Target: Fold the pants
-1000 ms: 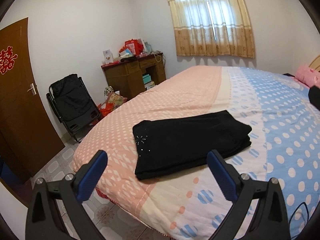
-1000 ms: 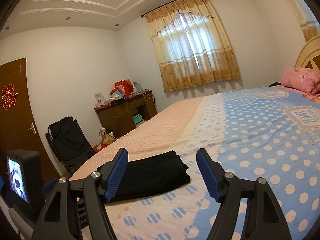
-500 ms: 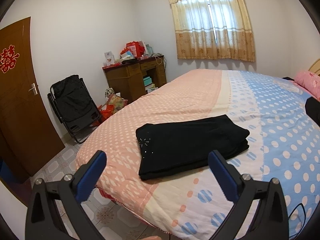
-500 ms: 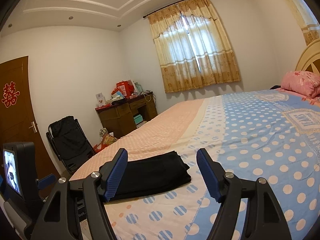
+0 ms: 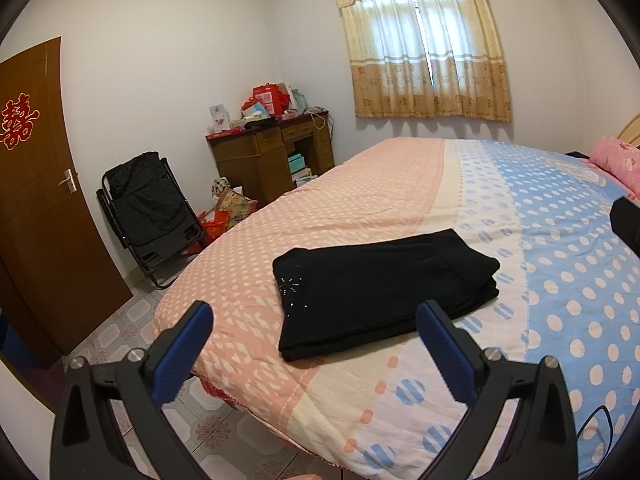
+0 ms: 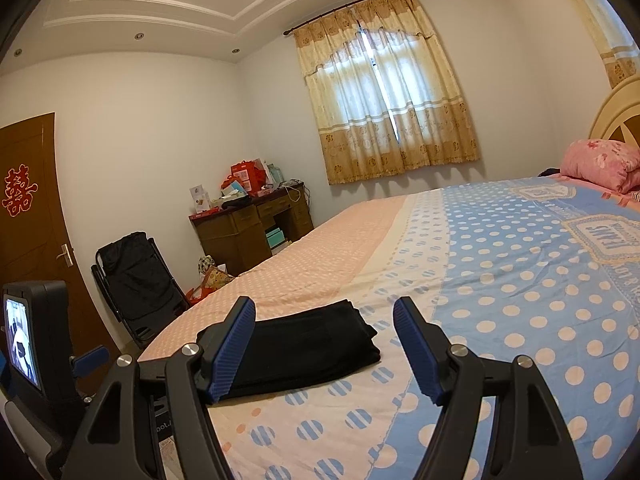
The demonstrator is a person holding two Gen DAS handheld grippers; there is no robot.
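Through the left wrist camera I see the black pants [image 5: 384, 288] lying on the bed [image 5: 400, 184] as a compact, layered rectangle, near the foot corner where the peach part of the cover meets the cream band. My left gripper [image 5: 316, 330] hangs short of them with its blue pads spread wide and nothing between them; it touches no cloth. On the right wrist camera the same bundle [image 6: 304, 350] sits low and flat, edges roughly stacked, with the right gripper [image 6: 324, 350] set back from it, jaws well apart and empty. At that view's left edge I catch the left unit's little screen [image 6: 20, 342]. By my reading the folding is as good as done: the legs are doubled over and the stack looks tidy. At most a light squaring of the slightly stepped right-hand edge remains, if anything.
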